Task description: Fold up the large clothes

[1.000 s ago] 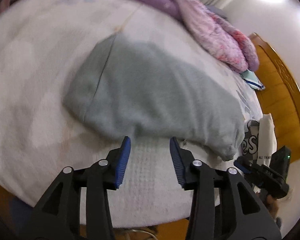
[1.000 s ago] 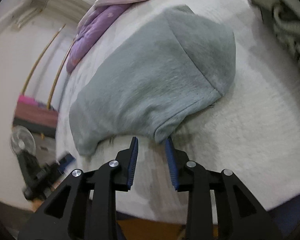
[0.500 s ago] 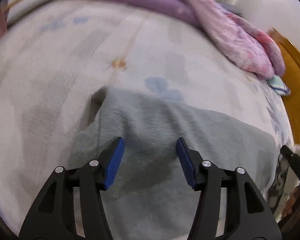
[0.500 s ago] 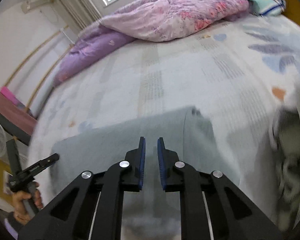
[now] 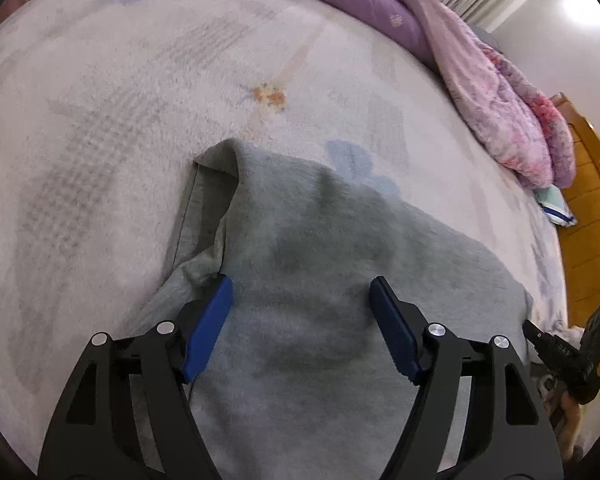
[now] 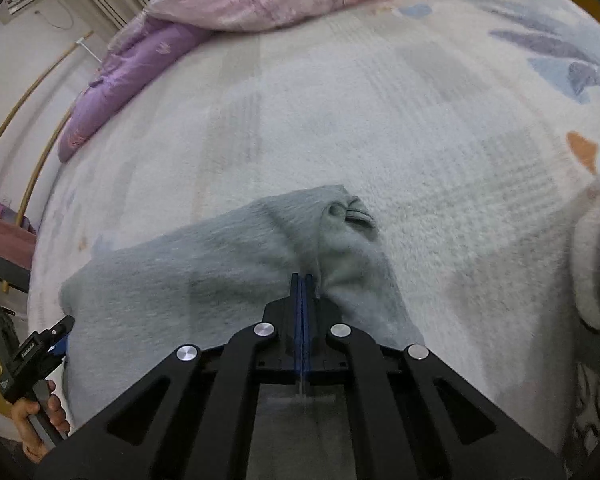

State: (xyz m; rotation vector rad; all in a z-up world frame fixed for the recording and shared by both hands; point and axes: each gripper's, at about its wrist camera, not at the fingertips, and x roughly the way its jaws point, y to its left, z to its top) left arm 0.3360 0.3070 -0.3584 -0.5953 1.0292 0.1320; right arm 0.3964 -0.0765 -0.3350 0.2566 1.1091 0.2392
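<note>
Left wrist view, left to right: pale patterned bed cover point(image 5: 112, 128); grey garment point(image 5: 320, 280) lying folded over on that cover, one corner doubled back at its far left edge; left gripper point(image 5: 300, 312) low over the garment, its blue pads well apart, jaws having just been opening, cloth lying under and between them but neither pad pressing on it. Further right: purple and pink quilt point(image 5: 496, 92) bunched along the far side of the bed; wooden headboard point(image 5: 592, 208); at the lower right margin, the other gripper's black body, partly cut off.

Right wrist view, left to right: a hand point(image 6: 40, 420) at the lower left edge gripping the handle of the left tool; quilt point(image 6: 148, 64) heaped at the far upper left; grey garment point(image 6: 204, 276) spread across the lower centre of the bed cover point(image 6: 380, 100); right gripper point(image 6: 302, 280) with its jaws brought together, having just closed, tips at a puckered fold of the garment; whether cloth was caught between the pads could not be told. Far right margin: another light fabric item point(image 6: 592, 264), blurred.
</note>
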